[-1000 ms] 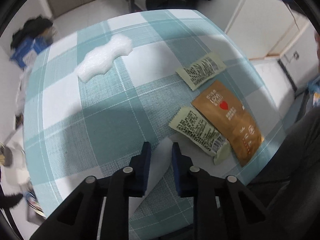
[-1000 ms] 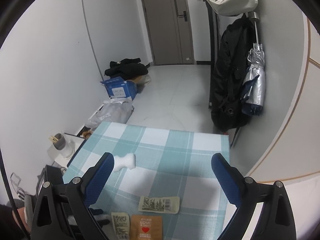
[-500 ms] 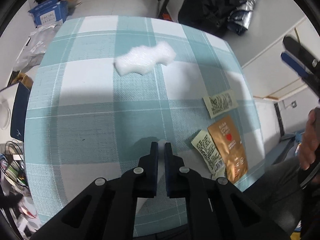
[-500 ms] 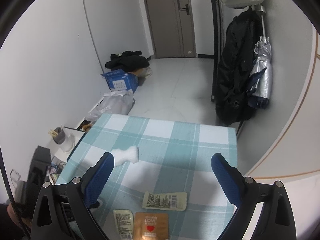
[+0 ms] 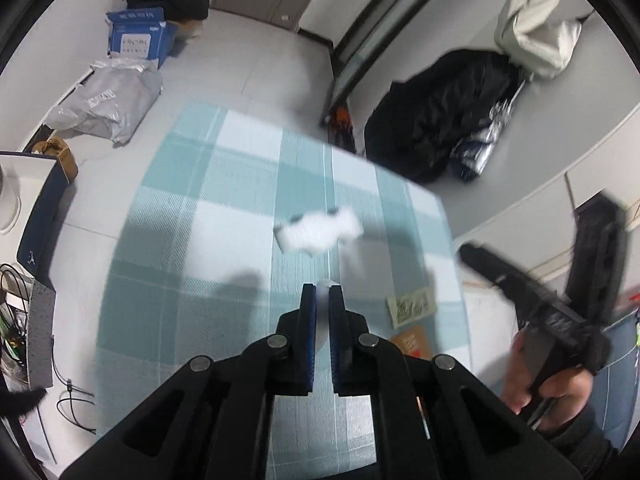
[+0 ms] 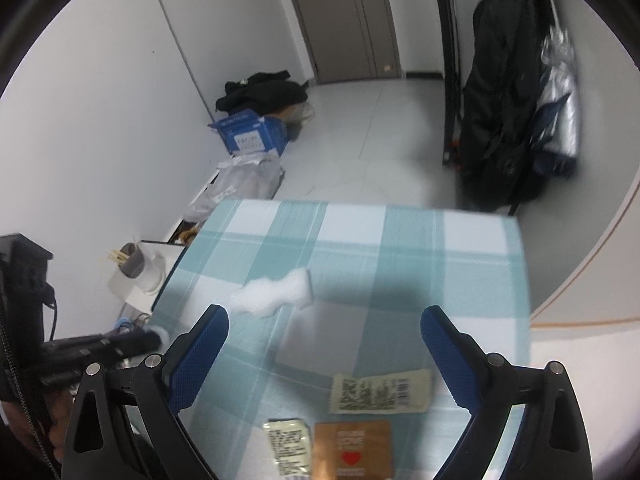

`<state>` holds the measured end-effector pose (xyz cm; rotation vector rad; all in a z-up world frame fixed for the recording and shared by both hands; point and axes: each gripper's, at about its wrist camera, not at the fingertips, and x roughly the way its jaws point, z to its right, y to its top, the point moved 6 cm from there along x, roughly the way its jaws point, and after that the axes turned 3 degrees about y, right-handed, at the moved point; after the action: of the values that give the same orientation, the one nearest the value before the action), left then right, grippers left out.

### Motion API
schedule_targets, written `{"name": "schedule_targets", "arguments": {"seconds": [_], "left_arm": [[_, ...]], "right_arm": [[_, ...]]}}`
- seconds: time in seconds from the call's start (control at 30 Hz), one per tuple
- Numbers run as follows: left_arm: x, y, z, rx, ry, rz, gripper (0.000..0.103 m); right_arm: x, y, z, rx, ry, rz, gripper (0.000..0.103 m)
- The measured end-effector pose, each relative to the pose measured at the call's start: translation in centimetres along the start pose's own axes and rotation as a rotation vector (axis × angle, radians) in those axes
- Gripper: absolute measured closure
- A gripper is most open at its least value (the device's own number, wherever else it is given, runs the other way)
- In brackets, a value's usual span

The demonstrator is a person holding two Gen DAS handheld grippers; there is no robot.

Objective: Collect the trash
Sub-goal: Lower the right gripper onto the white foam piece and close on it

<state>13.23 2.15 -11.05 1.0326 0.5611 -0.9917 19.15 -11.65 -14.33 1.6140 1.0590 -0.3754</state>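
Checked teal-and-white cloth over the table [image 6: 460,264] – the biggest thing under me, its far edge toward the door, its near edge cut off by my own tools. My right claw [image 6: 324,332] hangs above the near half, jaws spread wide, nothing between them. My left claw [image 5: 322,300] is pinched shut on a thin white scrap [image 5: 322,286] that sticks up between the blue pads, clear of the cloth; from the right view it shows only as a dark blurred shape off the left edge, white tip at its end. Trash left on the cloth: a white crumpled wad [image 6: 276,292] near the middle, nearer the left edge, lying by itself. Well apart from it, by the near edge, three flat wrappers grouped close – a brown sachet [image 6: 352,450] with a red heart, a pale wrapper with a barcode [image 6: 382,394] just beyond it toward the right edge, and a smaller pale printed wrapper [image 6: 288,446] just beside the sachet on its left. Whether these touch, I cannot tell. In the left view my hand [image 5: 548,384] grips the right tool's handle past the right edge.
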Motion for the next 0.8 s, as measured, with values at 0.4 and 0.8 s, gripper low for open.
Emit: {"name": "schedule_targets", "arguments": {"seconds": [0.4, 0.8], "left_arm": [[-0.8, 2.1, -1.4, -0.073, -0.07, 0.079, 0.101], [-1.4, 2.7, -2.3, -0.119, -0.089, 0.101, 0.101]], "right_arm": [[6.5, -1.9, 1.0, 0.293, 0.143, -0.236, 0.03], [12.2, 0.0, 0.3, 0.59, 0.135, -0.396, 0.03]]}}
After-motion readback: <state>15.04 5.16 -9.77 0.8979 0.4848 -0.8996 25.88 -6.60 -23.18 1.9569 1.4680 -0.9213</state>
